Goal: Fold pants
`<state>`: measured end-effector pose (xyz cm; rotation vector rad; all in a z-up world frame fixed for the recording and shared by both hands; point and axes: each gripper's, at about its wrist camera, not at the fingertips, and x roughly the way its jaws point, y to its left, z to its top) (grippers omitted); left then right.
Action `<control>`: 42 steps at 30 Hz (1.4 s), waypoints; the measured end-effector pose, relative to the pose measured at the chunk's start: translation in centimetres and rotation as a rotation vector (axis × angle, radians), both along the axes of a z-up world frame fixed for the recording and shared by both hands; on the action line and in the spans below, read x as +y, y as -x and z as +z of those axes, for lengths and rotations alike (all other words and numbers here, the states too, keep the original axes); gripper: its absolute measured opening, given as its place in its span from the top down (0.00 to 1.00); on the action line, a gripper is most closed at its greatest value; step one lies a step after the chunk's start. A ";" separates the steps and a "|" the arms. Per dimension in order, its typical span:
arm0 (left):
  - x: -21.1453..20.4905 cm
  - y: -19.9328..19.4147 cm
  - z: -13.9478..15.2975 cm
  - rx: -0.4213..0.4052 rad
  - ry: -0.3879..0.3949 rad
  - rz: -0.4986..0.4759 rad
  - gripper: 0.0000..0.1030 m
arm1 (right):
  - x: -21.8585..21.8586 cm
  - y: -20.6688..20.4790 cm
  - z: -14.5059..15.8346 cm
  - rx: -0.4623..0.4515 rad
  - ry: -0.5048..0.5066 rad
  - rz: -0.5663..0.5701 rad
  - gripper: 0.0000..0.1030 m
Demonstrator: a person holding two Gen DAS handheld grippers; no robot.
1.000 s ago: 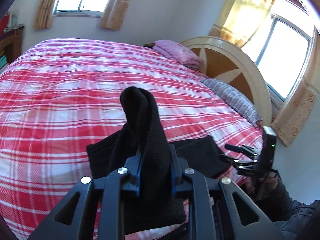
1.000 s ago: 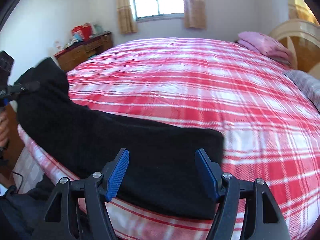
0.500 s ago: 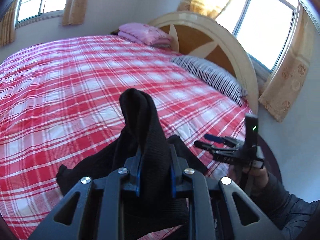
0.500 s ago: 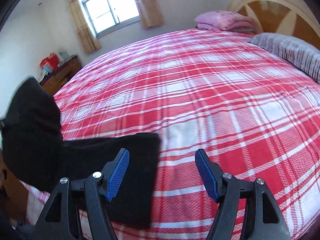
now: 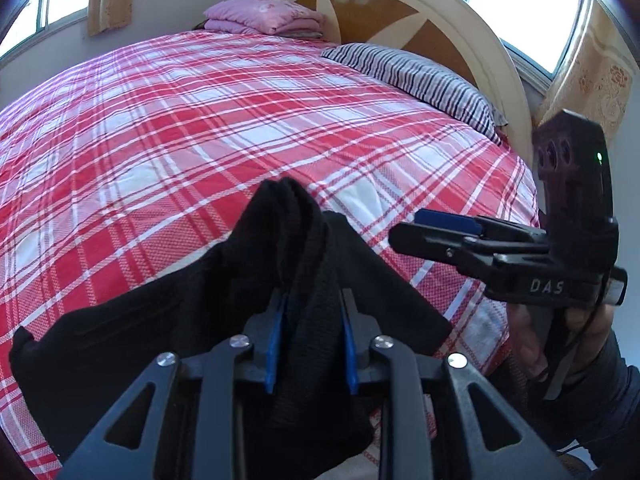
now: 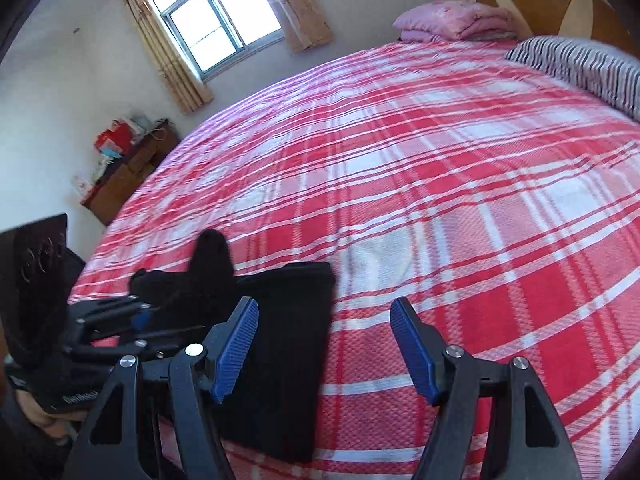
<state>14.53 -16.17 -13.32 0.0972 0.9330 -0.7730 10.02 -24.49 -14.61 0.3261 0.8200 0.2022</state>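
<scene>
Black pants [image 5: 160,320] lie folded near the front edge of the bed. My left gripper [image 5: 310,300] has a bunched end of them standing up between its blue pads, and its jaws are opening. In the right wrist view the same gripper [image 6: 144,316] sits at the left, with the bunched end [image 6: 212,256] poking up above the flat part of the pants [image 6: 288,360]. My right gripper [image 6: 324,316] stands open with nothing between its fingers, just right of the pants' edge. It shows side-on in the left wrist view [image 5: 404,232], held by a hand in a dark sleeve.
The bed has a red and white plaid sheet [image 5: 200,120]. A striped pillow [image 5: 420,80] and a folded pink blanket [image 5: 260,16] lie by the rounded headboard [image 5: 400,8]. A wooden cabinet [image 6: 128,172] with clutter stands by the wall under the window.
My left gripper has carried the bunched end of the pants to the right and down, close to the right gripper. The right gripper has rolled and shifted, so the pants now sit at its left.
</scene>
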 end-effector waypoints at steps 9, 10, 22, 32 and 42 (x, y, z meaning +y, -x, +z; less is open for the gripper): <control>5.3 3.8 5.0 -0.207 0.137 0.035 0.33 | 0.7 -0.1 -0.4 0.023 -0.112 0.053 0.29; 6.4 3.9 5.0 -0.220 0.125 0.067 0.33 | 1.0 -0.2 -0.5 0.033 -0.125 0.063 0.29; 16.5 1.6 -1.2 -0.192 -0.019 0.398 0.30 | 5.9 0.6 -1.3 0.111 0.118 0.130 0.73; 15.5 1.5 -2.4 -0.220 -0.073 0.406 0.20 | 3.9 1.2 -0.7 0.114 0.146 0.087 0.78; 16.0 1.4 -2.9 -0.199 -0.048 0.423 0.19 | 4.6 2.1 0.5 0.023 0.117 0.120 0.58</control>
